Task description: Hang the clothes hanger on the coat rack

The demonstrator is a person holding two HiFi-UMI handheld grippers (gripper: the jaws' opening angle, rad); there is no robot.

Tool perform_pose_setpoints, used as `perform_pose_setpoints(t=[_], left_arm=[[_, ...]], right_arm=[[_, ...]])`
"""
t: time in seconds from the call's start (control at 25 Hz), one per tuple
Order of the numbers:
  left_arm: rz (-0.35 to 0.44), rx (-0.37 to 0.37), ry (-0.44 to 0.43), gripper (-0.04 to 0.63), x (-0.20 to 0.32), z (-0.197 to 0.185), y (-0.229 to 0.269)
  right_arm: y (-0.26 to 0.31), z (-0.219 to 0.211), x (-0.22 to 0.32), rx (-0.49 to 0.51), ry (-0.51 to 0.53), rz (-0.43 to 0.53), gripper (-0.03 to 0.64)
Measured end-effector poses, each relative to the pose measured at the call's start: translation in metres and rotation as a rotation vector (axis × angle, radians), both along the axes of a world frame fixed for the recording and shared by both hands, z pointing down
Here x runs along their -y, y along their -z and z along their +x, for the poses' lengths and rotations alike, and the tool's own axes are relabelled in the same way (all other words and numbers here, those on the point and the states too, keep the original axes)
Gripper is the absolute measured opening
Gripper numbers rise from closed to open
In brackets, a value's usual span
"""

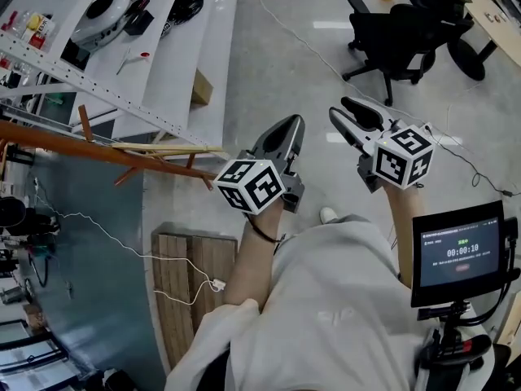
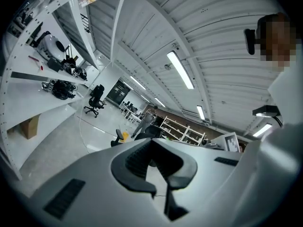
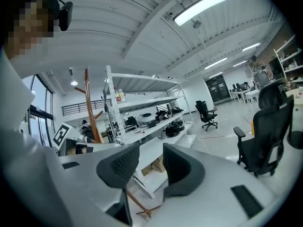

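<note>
The coat rack is a brown wooden pole with short branch pegs, seen from above at the left; in the right gripper view the rack stands upright beside the shelving. A pale wooden bar crosses its lower part; I cannot tell whether it is the hanger. My left gripper is held out over the floor, right of the rack's foot, with its jaws shut and empty. My right gripper is beside it, jaws open with nothing between them. Neither gripper touches the rack.
White metal shelving with tools runs along the upper left, a cardboard box under it. A black office chair stands at the upper right. A screen is mounted at the lower right. A wooden pallet and a white cable lie on the floor.
</note>
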State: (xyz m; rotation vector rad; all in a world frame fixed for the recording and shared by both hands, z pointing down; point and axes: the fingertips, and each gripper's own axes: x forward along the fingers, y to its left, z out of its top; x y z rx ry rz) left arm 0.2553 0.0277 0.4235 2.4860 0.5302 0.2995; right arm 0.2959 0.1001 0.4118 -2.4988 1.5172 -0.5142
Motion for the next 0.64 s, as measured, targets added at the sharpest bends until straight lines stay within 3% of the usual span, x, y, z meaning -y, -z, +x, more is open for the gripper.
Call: perform_pose_setpoints(t=[0.64], left_arm=[[-0.012,0.009,0.029,0.006,0.0061,-0.0077,-0.0023]], right_arm=[[-0.0029,-0.0059,0.0051,0.012,0.019,-0.011,0.167]])
